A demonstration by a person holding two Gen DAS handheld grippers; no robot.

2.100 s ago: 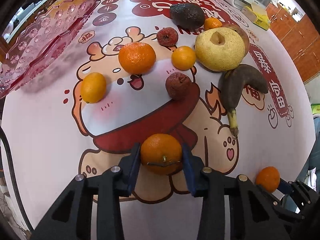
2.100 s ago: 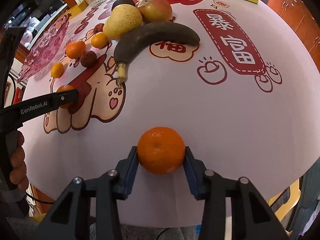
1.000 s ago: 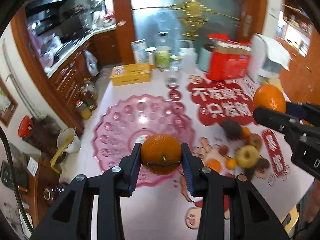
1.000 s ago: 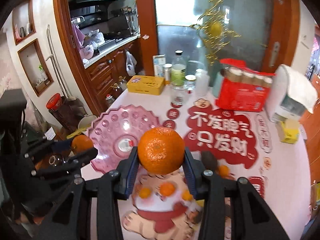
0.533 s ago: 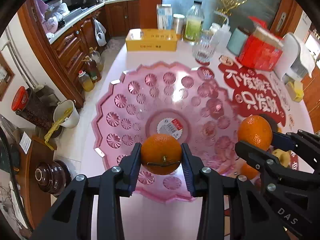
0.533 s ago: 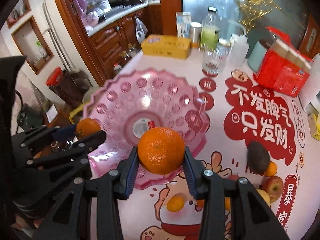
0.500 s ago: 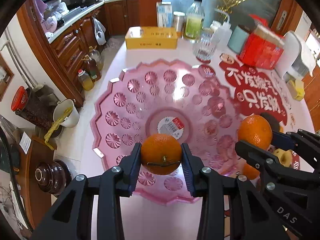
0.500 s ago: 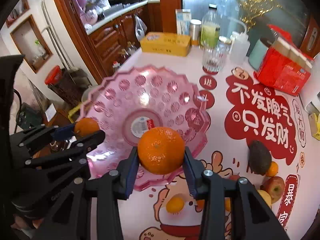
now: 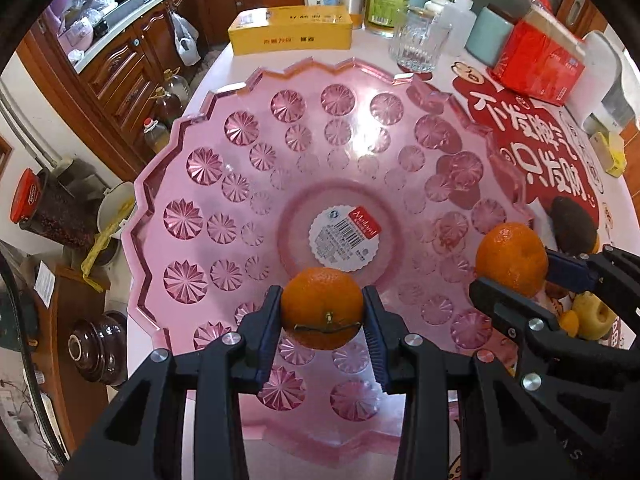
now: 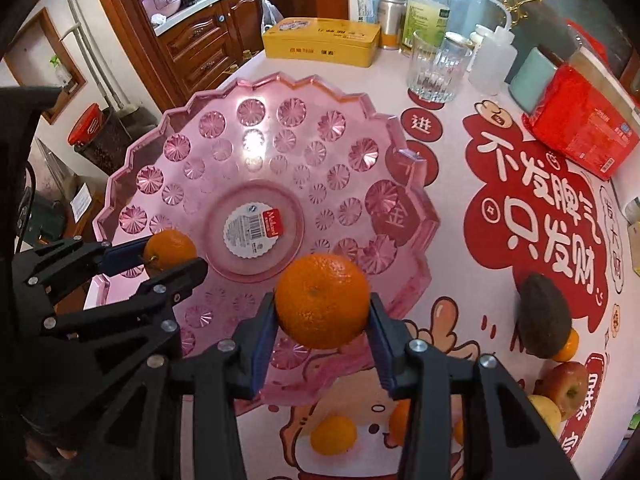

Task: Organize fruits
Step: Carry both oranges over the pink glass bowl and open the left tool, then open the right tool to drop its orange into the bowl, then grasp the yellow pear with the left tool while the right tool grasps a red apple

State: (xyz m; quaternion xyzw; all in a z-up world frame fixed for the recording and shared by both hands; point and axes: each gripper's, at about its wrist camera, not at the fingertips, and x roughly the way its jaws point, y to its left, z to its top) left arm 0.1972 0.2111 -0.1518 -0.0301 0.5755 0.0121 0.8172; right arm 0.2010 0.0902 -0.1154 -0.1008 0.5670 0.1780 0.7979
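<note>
Pink bowl (image 9: 168, 184) seen w/o fruit inside; one orange (image 9: 322, 314) clamped in left gripper (image 9: 323, 322), another orange (image 10: 322, 300) in right gripper (image 10: 322, 316), both above bowl; avocado (image 10: 544, 318), apple (image 10: 566, 386) etc left on table

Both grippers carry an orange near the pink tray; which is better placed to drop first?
Probably left: the left gripper holds its orange over the pink tray near the centre, the right gripper sits over the rim.

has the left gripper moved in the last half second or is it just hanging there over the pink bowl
Yes. The left gripper has moved closer to the pink bowl: the bowl and its centre label now look larger, and the label sits nearer the orange it holds.
</note>
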